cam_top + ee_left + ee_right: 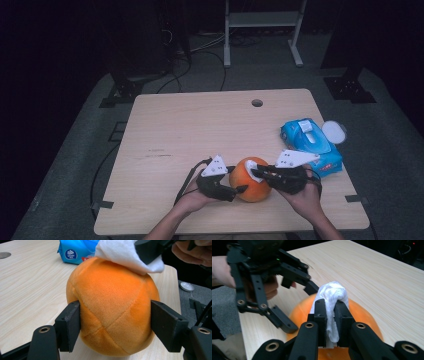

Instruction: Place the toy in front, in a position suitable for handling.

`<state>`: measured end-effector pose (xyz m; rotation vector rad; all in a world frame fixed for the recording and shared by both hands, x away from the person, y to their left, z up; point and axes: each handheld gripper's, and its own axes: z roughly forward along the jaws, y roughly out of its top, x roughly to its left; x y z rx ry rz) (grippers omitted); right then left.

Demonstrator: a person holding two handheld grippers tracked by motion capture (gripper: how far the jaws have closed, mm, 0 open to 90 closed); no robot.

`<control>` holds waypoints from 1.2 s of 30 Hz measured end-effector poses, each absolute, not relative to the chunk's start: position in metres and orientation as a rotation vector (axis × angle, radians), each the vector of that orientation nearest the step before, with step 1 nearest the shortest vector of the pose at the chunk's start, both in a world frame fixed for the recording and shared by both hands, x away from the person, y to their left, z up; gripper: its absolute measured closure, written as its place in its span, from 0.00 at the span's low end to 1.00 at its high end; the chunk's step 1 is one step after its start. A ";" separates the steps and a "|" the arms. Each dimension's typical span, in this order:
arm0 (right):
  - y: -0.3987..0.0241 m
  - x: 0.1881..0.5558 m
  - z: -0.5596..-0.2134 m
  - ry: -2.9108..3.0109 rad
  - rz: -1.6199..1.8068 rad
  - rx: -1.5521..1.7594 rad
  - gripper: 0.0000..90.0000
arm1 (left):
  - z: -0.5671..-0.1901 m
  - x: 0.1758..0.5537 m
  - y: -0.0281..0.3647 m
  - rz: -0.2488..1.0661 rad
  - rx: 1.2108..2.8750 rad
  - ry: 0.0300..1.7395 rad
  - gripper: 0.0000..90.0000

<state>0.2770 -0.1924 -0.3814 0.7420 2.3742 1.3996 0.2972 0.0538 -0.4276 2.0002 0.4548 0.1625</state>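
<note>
Two worries: my left gripper (115,325) hugs the orange ball (112,307) loosely, so hard rubbing by my right gripper (331,312), pinching the wipe (332,296), may roll it away.

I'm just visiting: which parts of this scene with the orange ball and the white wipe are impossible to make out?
- Underside of the orange plush ball: left gripper view, cut off by the bottom edge.
- Where the white wipe meets the ball: right gripper view, hidden behind the right gripper jaws.
- Print on the blue wipes pack: high view, too small; left gripper view, cut off by the top edge.
- Round white object beside the pack: high view, too small to identify.
</note>
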 end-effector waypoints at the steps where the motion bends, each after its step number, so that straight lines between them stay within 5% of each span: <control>1: -0.194 0.278 -0.382 2.376 1.401 0.749 0.90 | -0.428 0.297 0.054 0.159 1.998 0.454 0.32; 17: -0.159 0.262 -0.379 2.441 1.349 0.586 0.90 | -0.424 0.288 0.044 0.201 2.026 0.405 0.34; 29: -0.199 0.276 -0.379 2.384 1.361 0.761 0.90 | -0.429 0.296 0.049 0.107 1.996 0.443 0.26; 36: -0.172 0.266 -0.379 2.432 1.330 0.640 0.90 | -0.431 0.295 0.051 0.139 2.017 0.439 0.32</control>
